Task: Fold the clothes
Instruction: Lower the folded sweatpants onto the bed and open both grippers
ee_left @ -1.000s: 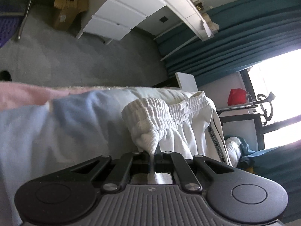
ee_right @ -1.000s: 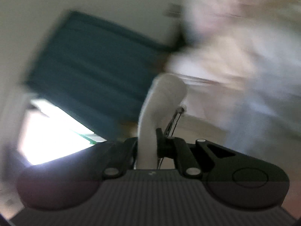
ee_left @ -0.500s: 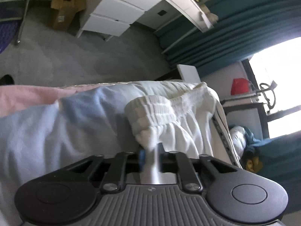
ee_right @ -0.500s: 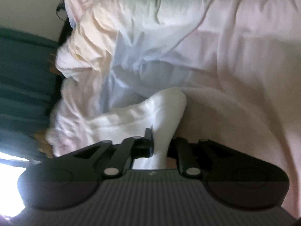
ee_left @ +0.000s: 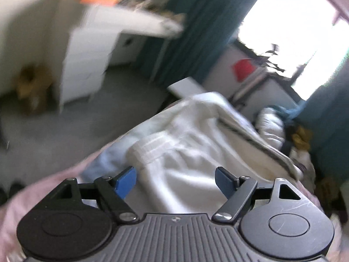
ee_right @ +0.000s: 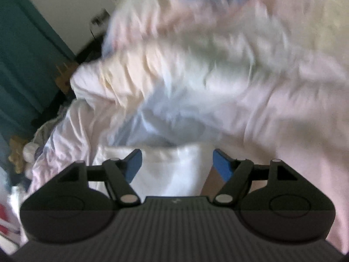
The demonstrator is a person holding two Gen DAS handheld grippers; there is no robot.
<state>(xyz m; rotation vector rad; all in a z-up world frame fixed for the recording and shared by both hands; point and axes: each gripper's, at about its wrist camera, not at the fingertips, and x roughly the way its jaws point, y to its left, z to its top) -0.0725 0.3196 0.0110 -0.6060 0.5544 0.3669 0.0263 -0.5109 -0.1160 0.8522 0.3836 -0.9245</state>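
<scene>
White shorts [ee_left: 187, 150] with an elastic waistband and a dark side stripe lie on the bed in the left wrist view. My left gripper [ee_left: 175, 182] is open and empty just above them, its blue pads spread wide. In the right wrist view a white end of the garment [ee_right: 172, 170] lies flat between the fingers of my right gripper [ee_right: 176, 163], which is open and holds nothing. Both views are blurred by motion.
Rumpled pale pink and light blue bedding [ee_right: 218, 76] covers the bed. A white drawer unit [ee_left: 87, 61], teal curtains [ee_left: 192, 28], a bright window [ee_left: 288, 21] and a pile of clothes [ee_left: 281, 131] stand beyond the bed. Grey carpet [ee_left: 72, 131] lies to the left.
Both grippers have opened and let go of the white shorts, which now lie on the bed. Both have pulled back and swung, blurring the views.
</scene>
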